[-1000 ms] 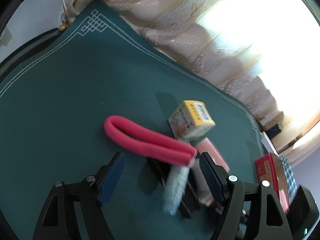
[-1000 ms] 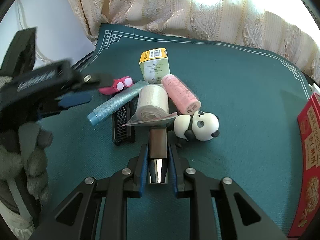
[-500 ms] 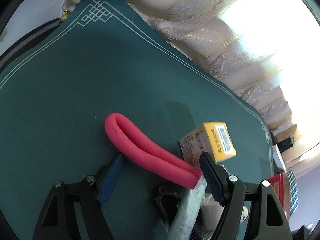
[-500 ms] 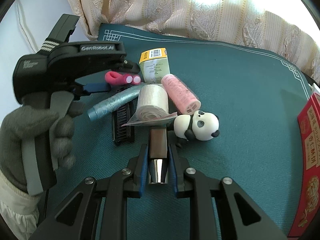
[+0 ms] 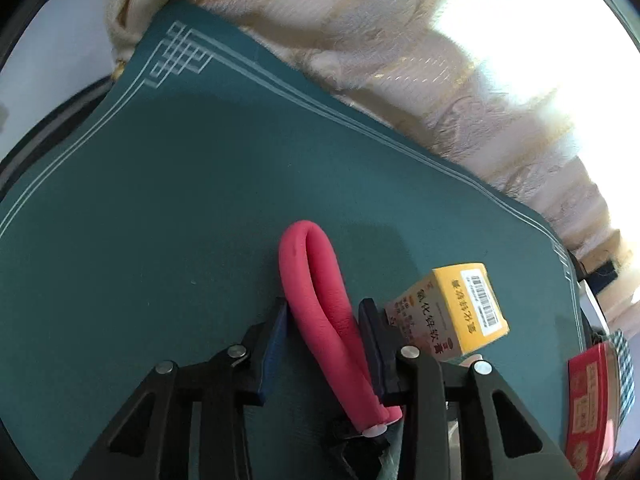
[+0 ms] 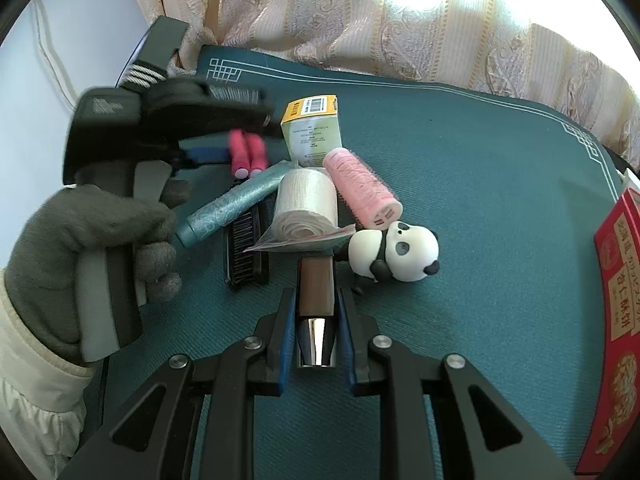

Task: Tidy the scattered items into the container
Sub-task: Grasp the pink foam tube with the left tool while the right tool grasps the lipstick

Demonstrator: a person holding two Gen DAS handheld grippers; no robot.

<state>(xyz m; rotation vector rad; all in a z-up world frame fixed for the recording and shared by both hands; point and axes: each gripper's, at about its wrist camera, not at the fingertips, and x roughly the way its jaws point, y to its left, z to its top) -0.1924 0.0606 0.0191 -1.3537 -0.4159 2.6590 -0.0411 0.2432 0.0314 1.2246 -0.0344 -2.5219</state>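
Down low at six o'clock in the right wrist view, the right hand-held gripper is pinching a brown tube with a chrome cap, which is lying on the teal tabletop. At nine o'clock a grey-gloved hand is squeezing the handle of the left hand-held gripper, whose blue pads are closing on a folded pink foam roller; whether both pads are touching it I cannot tell.

Just beyond the tube, a white roll in a clear bag is lying in the pile, with a panda figure at its three o'clock and a black comb at its nine o'clock. A light blue tube is resting slantwise over the comb. A pink hair roller is leaning against the white roll, and a yellow box is standing farther off at twelve o'clock.

At three o'clock, well apart from the pile, a red box is sitting at the tabletop's edge; its inside is not showing. Cream curtains are hanging behind.
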